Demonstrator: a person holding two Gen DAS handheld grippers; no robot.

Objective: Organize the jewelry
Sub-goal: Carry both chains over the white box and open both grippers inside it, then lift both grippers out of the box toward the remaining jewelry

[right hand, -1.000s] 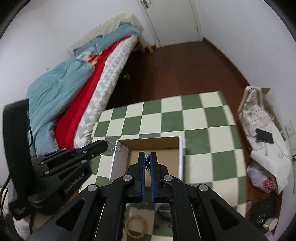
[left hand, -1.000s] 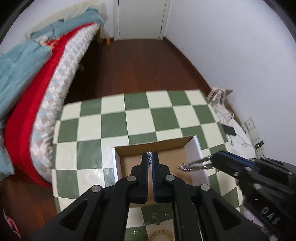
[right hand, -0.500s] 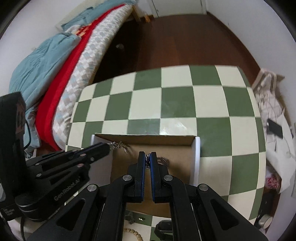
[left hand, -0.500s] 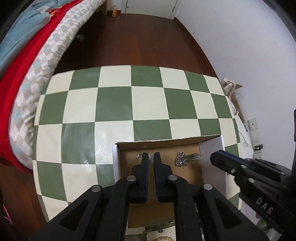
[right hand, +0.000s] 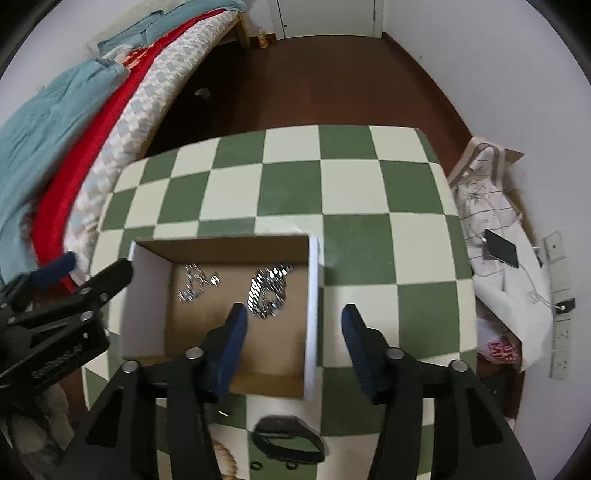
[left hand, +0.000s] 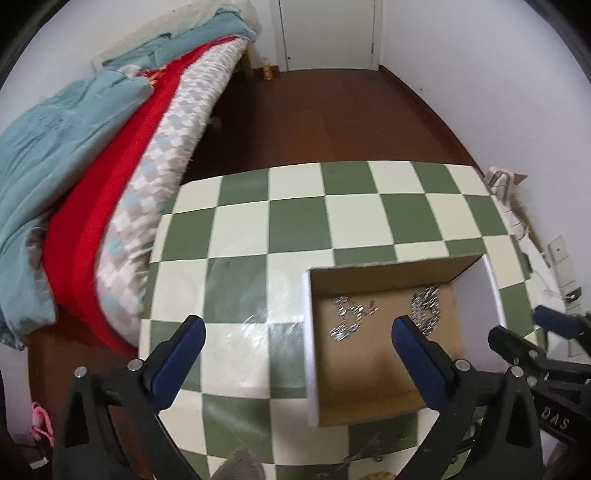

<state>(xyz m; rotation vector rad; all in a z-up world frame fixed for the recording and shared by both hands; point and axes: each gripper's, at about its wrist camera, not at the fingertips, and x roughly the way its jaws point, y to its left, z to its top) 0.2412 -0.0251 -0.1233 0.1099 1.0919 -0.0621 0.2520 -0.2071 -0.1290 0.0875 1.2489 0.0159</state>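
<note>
Left gripper (left hand: 297, 328): we log it wide open, holding nothing, its right finger over the cardboard box (left hand: 384, 413) with 2 silver chains (left hand: 351, 319) just ahead. Checkered table (left hand: 295, 214), bed (left hand: 122, 147) beside it.

Right gripper (right hand: 293, 317): also spread, empty; beaded bracelet (right hand: 225, 458) and black band (right hand: 288, 439) lie nearest it, outside the box.

My view ahead: white walls (left hand: 461, 74), white door (left hand: 328, 33) at far end. Dark red-brown wood floor (left hand: 325, 118) runs from door to table. Bed (left hand: 177, 110) along left wall, teal blanket (left hand: 55, 140) over red one (left hand: 110, 177). Green-and-cream checkered table (left hand: 295, 221) nearest me. Wall sockets (right hand: 561, 306) off table's right edge. Even daylight, no hard shadows.
</note>
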